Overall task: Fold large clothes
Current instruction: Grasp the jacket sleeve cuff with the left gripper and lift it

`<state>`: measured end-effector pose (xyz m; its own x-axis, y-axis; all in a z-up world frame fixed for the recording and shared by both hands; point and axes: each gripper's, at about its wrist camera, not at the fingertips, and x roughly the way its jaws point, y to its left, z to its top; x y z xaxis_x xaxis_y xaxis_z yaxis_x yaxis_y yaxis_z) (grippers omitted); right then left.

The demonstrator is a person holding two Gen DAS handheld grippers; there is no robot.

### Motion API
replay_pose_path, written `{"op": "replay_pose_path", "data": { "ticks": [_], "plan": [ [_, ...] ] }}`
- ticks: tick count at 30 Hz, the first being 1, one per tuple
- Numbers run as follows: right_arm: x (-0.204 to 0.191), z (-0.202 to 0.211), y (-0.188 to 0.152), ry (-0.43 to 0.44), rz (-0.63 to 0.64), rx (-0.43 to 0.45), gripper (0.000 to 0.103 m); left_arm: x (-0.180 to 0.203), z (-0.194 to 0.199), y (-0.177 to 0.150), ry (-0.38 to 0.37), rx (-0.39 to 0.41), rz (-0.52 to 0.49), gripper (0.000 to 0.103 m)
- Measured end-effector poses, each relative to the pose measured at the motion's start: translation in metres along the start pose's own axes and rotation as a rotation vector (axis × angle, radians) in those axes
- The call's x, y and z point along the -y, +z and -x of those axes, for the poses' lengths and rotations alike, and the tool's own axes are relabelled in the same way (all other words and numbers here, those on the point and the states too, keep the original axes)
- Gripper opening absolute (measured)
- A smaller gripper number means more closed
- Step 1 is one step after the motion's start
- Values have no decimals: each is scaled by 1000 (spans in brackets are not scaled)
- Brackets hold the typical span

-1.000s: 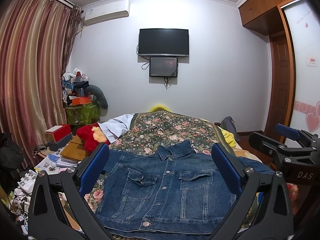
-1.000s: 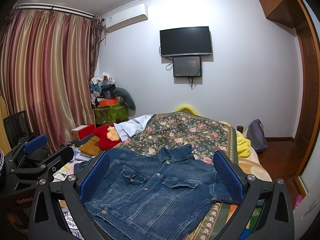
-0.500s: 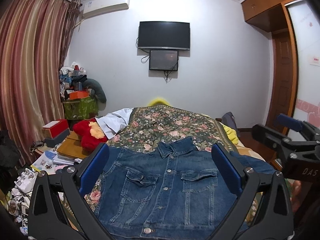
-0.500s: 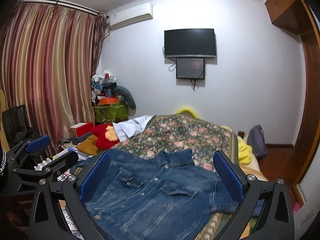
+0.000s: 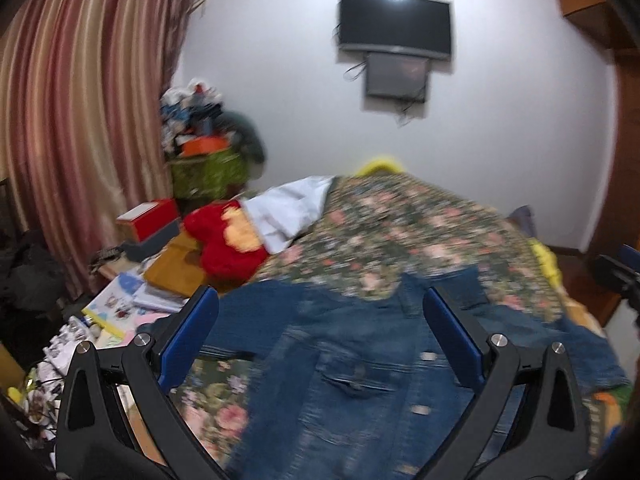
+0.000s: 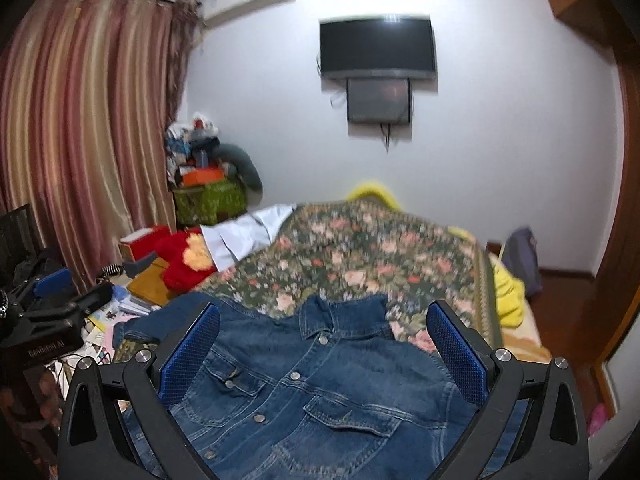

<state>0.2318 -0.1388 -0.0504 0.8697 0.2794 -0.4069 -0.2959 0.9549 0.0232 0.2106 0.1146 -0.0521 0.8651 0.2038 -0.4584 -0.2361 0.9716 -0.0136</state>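
Currently the denim jacket (image 6: 304, 392) lies flat, front up and buttoned, on the near end of the bed, over the floral bedspread (image 6: 372, 256); collar points toward the far wall. One sleeve hangs off the bed's left edge. Left tool (image 5: 320, 340): blue pads spread wide, nothing between them, held above the jacket's left half; this view is motion-blurred. Right tool (image 6: 324, 344): pads likewise spread wide and empty, above the jacket's chest, collar framed between the fingers. No contact with the cloth visible from either tool. Left tool also shows at the left border of the right wrist view. Red plush toy (image 6: 184, 264) sits beside the bed; TV (image 6: 376, 48) on the wall.
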Motion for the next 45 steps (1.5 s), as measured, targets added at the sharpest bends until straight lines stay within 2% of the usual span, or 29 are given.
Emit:
{"op": "replay_pose_path", "data": {
  "ticks": [2,5,10,12,13,15,17,19,21,24,25,26,27,28,29,31,32,34,37,40,41,43,45],
  "plan": [
    [7,-36,3,-8,-17,-68,103,-16,-29,2,15,-63,10,103],
    [19,-93,1,-18,-37,-175,103,-52,-79,-1,-2,-193,70,103],
    [42,-174,-23,-43,-91,-347,103,-111,-163,-30,9,-442,217,103],
    [47,-201,-38,-61,-104,-431,103,-130,-182,-47,-41,-519,301,103],
    [50,-214,-46,-48,-114,-476,103,-137,-193,-56,-89,-550,360,102],
    [52,-237,-64,26,-138,-585,103,-153,-212,-79,-161,-618,482,101],
    [55,-259,-84,109,-187,-704,103,-160,-222,-95,-174,-649,555,98],
    [56,-267,-97,137,-234,-756,103,-163,-228,-104,-157,-656,579,96],
    [61,-274,-110,154,-298,-795,103,-166,-232,-103,-129,-621,577,96],
    [63,-274,-119,162,-339,-807,103,-175,-238,-96,-99,-544,585,94],
    [63,-273,-119,153,-338,-802,103,-179,-241,-93,-72,-528,578,85],
    [62,-272,-118,146,-335,-797,103,-182,-246,-90,-36,-520,565,69],
    [61,-271,-118,146,-334,-795,103,-184,-250,-88,7,-520,541,60],
    [61,-269,-115,154,-340,-791,103,-185,-253,-86,59,-518,505,39],
    [62,-266,-113,161,-347,-789,103,-184,-253,-82,105,-510,471,25],
    [68,-255,-106,195,-397,-777,103,-170,-251,-68,159,-473,374,17],
    [69,-250,-102,207,-415,-766,103,-155,-244,-56,191,-428,291,13],
    [71,-234,-91,211,-417,-729,103,-126,-231,-34,201,-352,163,10],
    [75,-207,-72,183,-375,-658,103,-74,-202,-6,120,-233,14,8],
    [87,-179,-55,194,-400,-606,103,-11,-175,1,28,-140,-149,8],
    [93,-167,-51,196,-420,-584,103,7,-173,-2,7,-145,-184,8],
    [104,-145,-43,184,-443,-543,103,37,-180,-17,-46,-218,-207,8],
    [110,-131,-39,164,-442,-515,103,53,-198,-40,-116,-346,-172,8]
  ]
}}
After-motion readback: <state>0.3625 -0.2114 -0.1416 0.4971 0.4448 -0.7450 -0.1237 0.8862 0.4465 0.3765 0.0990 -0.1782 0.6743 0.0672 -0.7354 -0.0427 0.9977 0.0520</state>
